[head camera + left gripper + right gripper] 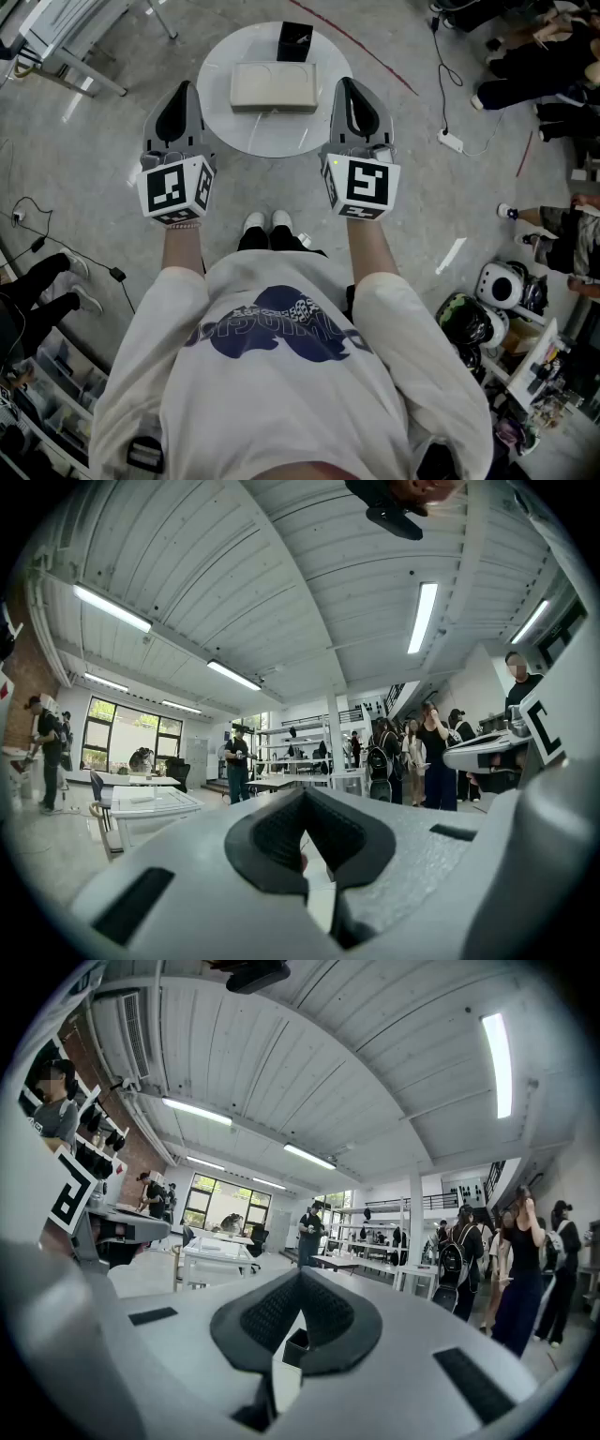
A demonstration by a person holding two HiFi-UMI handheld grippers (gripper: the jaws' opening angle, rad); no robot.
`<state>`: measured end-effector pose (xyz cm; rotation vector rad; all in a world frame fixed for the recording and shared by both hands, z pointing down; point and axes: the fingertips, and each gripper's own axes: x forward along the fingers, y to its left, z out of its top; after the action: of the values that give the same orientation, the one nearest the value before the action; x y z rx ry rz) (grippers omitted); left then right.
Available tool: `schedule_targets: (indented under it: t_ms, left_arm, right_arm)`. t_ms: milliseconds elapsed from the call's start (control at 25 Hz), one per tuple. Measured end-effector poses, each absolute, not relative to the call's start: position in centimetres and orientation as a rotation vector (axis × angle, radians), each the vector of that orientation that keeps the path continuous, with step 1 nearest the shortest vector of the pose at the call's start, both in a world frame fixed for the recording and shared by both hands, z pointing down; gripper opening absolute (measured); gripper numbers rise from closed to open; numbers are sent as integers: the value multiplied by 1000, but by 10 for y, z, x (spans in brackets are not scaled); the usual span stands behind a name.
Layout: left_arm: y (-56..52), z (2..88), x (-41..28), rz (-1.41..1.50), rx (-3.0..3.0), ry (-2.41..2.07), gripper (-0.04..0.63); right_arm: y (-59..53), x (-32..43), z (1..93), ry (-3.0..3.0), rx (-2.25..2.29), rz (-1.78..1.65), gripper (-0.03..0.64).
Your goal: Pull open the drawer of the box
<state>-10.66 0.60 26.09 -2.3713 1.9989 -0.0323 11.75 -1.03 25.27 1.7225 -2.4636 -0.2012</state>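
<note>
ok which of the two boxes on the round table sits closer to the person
The wide, flat beige box; the small black box stands behind it, by the far edge of the table.

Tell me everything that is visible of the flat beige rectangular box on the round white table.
The flat beige rectangular box looks like matte plastic, with rounded corners and a plain top. Its drawer seems closed; a small pull may show at the near edge. It lies flat near the middle of the round white table, long side towards the person. A black square container stands just behind it; contact cannot be told.
</note>
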Motion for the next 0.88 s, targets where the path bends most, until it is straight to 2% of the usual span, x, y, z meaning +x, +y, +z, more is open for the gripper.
schedule_targets:
  t_ms: [640, 880]
  left_arm:
    - [7, 263, -100, -28, -2376, 1996, 6]
    - [0, 268, -104, -14, -2433, 2036, 6]
  right_arm:
    - [-8, 118, 256, -2447, 1685, -257, -3]
    - [-17, 126, 268, -2585, 1682, 15, -3]
